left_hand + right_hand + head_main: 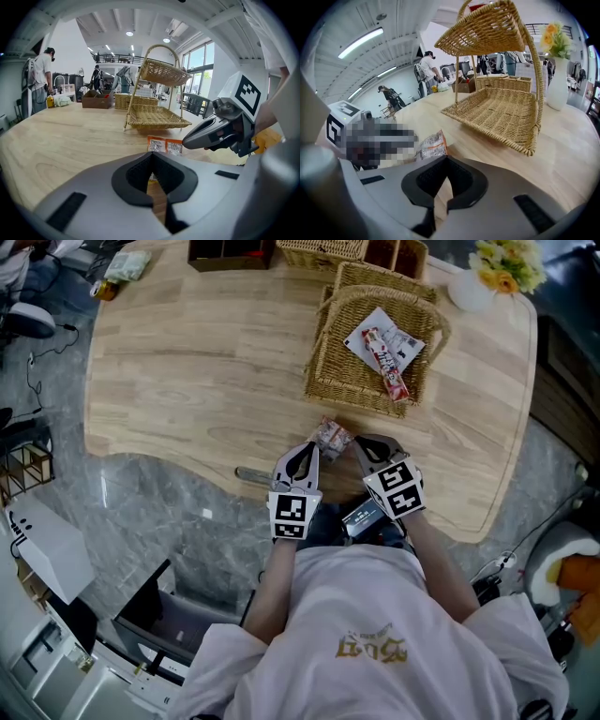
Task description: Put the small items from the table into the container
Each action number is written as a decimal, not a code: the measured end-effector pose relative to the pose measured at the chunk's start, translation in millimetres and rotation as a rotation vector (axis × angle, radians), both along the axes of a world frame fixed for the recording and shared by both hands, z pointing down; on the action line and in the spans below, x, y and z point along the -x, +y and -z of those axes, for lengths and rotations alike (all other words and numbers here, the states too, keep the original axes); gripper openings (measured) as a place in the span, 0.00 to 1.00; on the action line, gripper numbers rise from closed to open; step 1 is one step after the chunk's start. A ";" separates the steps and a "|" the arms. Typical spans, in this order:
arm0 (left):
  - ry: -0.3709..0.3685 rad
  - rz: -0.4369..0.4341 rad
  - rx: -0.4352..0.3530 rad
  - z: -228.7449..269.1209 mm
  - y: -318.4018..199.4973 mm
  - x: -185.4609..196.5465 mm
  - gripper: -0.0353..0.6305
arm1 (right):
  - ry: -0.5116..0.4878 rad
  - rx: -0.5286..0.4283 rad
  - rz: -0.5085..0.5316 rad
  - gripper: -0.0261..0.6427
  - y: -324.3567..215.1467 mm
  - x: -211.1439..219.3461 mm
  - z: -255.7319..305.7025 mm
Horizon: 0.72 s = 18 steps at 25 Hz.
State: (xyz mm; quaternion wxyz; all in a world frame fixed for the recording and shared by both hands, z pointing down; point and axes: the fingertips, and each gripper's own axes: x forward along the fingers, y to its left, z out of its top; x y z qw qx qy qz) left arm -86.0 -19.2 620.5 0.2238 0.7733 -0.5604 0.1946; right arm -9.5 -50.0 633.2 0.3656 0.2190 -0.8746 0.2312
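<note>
Fingers (417, 182) of the right gripper (443, 158) are clenched, apparently nipping the snack packet (330, 437) near the table (187, 362) edge; left gripper (152, 154) closed, empty. Pickup step — next, a lift far-right into the wicker basket (328, 371).

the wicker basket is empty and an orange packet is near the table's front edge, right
Not quite: the wicker basket is not empty. The head view shows a white packet and a red-and-white one already in it. The rest holds: the orange packet is near the front edge of the table.
</note>
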 end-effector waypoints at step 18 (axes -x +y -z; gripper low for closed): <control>-0.009 0.034 -0.065 26.3 0.6 -3.9 0.04 | -0.076 -0.127 -0.003 0.06 4.1 -6.6 51.9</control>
